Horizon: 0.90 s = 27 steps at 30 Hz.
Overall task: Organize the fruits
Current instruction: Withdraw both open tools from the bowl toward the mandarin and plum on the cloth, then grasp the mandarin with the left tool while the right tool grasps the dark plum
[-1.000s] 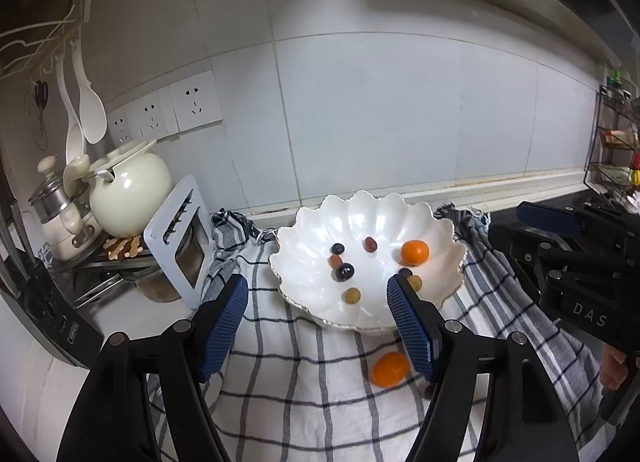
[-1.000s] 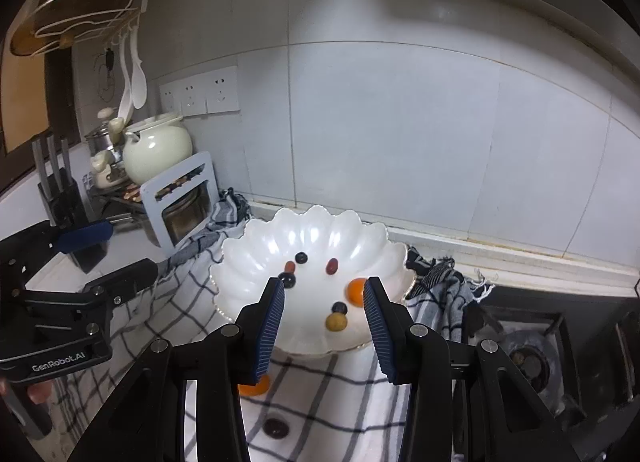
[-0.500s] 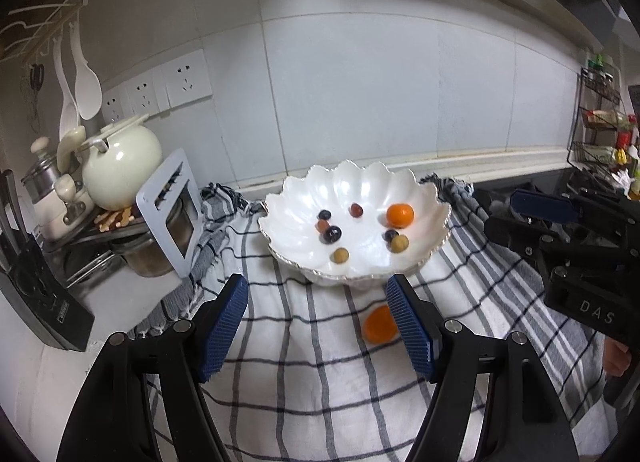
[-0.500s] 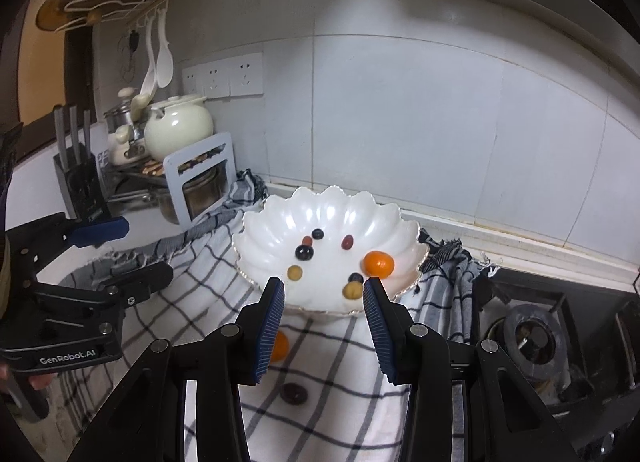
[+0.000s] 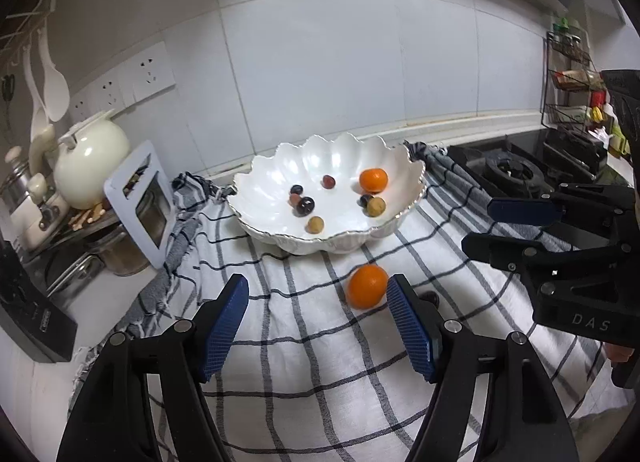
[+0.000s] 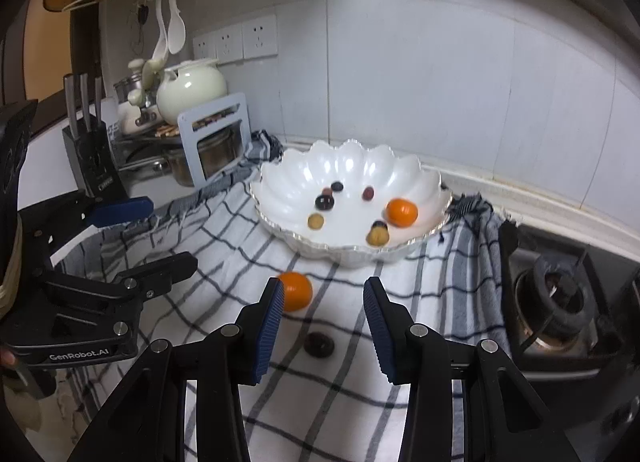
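Observation:
A white scalloped bowl (image 5: pixel 276 201) (image 6: pixel 436 189) sits on a checked cloth and holds an orange (image 5: pixel 373 179) (image 6: pixel 401 212) and several small dark and tan fruits. A second orange (image 5: pixel 367 286) (image 6: pixel 295 290) lies on the cloth in front of the bowl, with a dark grape (image 6: pixel 319 344) (image 5: pixel 429 297) beside it. My left gripper (image 5: pixel 318 320) is open and empty, the orange just inside its right finger. My right gripper (image 6: pixel 325 312) is open and empty above the grape.
A cream teapot (image 5: pixel 91 163), a white rack (image 5: pixel 140 197) and pots stand at the left. A knife block (image 6: pixel 93 157) is at the far left. A gas hob (image 6: pixel 560 302) lies at the right. A spice shelf (image 5: pixel 572 81) is at the far right.
Both grippers have drawn back from the bowl and lowered toward the cloth. The loose orange and the grape now lie closer to the fingers.

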Available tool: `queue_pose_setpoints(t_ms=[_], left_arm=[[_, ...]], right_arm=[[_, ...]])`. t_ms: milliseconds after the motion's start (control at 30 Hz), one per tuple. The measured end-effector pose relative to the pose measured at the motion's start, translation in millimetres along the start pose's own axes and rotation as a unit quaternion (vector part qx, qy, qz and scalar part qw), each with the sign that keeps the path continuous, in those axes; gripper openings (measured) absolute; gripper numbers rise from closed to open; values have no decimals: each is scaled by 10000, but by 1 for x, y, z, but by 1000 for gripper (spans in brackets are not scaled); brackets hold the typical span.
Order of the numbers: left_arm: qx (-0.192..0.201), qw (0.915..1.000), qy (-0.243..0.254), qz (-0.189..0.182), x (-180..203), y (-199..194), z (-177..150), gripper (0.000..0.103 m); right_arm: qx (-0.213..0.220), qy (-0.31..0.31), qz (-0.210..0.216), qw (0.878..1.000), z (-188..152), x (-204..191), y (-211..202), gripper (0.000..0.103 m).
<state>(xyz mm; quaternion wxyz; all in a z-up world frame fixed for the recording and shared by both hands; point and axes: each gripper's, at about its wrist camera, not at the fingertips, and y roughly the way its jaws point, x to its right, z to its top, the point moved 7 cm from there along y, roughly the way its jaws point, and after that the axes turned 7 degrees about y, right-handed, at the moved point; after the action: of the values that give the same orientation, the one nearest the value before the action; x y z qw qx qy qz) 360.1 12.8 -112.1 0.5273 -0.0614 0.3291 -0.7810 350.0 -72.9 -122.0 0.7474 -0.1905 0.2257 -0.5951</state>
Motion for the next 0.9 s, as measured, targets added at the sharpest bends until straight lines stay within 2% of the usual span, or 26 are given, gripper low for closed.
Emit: queue_pose_setpoints(t_ms=[367,600,900], left_arm=[[0,9987,406,-315,13,24,-13,65],[-77,9955,669,-674,21,46,-17,61],[-118,9914,968,-875,30,71,-17,58]], right_arm=[[-336,-27,3,9994,-26,2,25,43],[-539,4,54,9985,-39,1,43,43],[-785,118,95,9968,-50,5,65,43]])
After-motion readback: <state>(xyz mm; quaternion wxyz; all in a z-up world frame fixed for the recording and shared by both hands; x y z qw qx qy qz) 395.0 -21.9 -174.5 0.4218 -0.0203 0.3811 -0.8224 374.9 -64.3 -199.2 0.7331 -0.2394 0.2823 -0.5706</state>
